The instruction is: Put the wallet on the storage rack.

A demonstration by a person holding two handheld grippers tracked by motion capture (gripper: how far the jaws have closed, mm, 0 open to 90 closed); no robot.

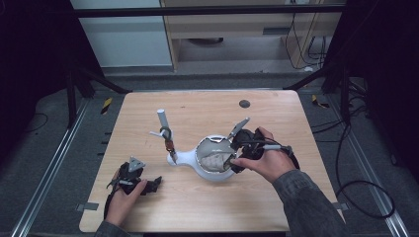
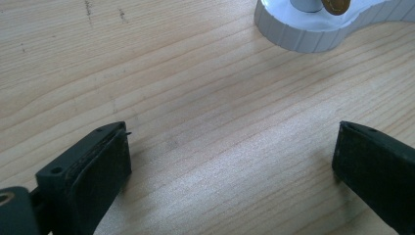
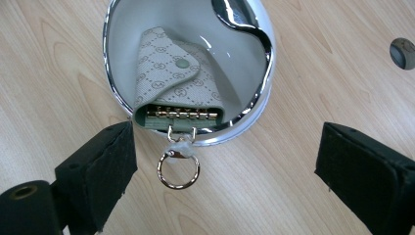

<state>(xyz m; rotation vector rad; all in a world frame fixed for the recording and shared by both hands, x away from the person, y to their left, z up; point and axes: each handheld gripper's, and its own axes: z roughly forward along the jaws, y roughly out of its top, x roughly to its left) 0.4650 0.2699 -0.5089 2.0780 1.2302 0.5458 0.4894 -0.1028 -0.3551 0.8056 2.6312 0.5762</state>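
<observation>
A pale wooden counter (image 1: 276, 207) carries everything. The left gripper (image 1: 148, 185) rests wide open, empty, left of the white stand (image 1: 190, 159). The right gripper (image 3: 225, 161), wide open, hovers just before the key pouch (image 3: 171, 83) in the white bowl (image 3: 254, 103); the pouch's far end is hidden.

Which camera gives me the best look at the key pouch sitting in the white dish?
The right gripper view: the key pouch lies close and sharp in the white dish, with its snap, hook row and ring over the rim. The high view shows it small and blurry. The left gripper view catches just the stand's base edge.
</observation>
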